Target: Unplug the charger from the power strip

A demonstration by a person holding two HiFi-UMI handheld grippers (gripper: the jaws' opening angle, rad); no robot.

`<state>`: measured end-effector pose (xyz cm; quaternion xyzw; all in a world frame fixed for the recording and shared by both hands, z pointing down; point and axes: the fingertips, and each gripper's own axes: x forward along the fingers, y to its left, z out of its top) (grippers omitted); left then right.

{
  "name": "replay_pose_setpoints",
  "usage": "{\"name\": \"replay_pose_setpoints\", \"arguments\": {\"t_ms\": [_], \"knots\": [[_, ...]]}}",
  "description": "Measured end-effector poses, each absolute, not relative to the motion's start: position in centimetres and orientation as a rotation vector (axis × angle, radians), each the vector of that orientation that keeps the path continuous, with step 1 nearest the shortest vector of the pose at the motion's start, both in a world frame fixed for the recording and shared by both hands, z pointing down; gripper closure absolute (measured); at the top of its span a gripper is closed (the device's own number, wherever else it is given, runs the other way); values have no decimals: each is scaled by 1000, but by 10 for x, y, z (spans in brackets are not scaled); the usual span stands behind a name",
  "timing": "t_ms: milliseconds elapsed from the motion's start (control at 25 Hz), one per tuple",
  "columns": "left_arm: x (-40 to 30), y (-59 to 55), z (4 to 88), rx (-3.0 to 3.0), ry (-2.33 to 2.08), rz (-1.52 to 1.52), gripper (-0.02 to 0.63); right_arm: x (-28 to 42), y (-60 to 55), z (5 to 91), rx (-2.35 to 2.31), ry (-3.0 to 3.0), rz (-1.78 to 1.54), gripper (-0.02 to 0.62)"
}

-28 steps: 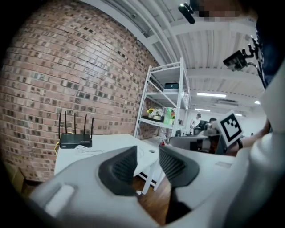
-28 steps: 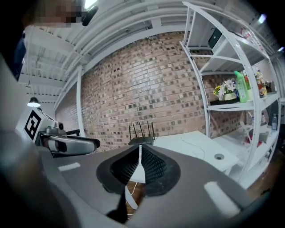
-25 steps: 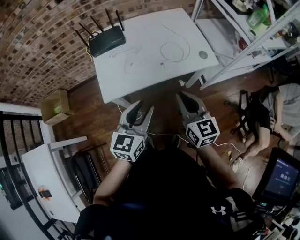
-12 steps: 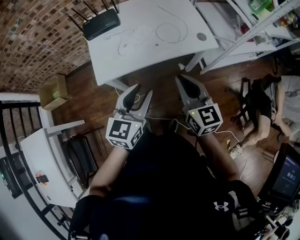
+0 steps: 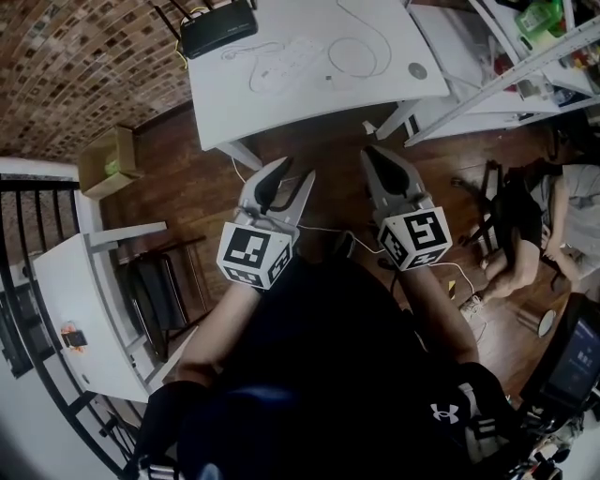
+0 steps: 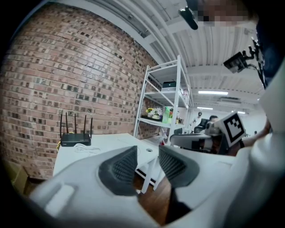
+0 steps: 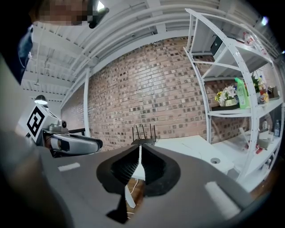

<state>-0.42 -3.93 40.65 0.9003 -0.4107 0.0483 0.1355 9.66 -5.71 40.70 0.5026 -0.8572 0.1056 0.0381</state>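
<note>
I can't pick out the charger or a power strip for certain. What I do see is a white cable (image 5: 281, 75) lying in a loose tangle on the white table (image 5: 281, 117), near its far edge, with a wider loop of the same white cord trailing toward the right edge. Just beside the tangle, at the table's far left corner, sits a black router (image 5: 217, 26) with its antennas up against the brick wall. A round grommet (image 5: 418, 70) is set in the top near the right edge. Both my grippers are off the table, over the wooden floor in front of its near edge and pointing toward it. The left gripper (image 5: 296, 169) has its jaws standing apart with nothing between the ribbed pads (image 6: 122, 167). The right gripper (image 5: 377, 155) has its jaws together, empty. To the right of the table stands a white shelving rack (image 5: 525, 66), and a cardboard box (image 5: 105, 161) sits on the floor to the left.
</note>
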Motion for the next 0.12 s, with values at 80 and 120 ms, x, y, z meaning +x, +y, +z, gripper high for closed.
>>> {"name": "replay_pose_setpoints", "arguments": {"t_ms": [80,120], "knots": [[-8,-38,407,2604,-1193,142,456,93,-55,408,1538,-2631,329,574],[-9,-37,407,2603,-1195,142,456,91,-55,408,1537,-2632,333,574]]}}
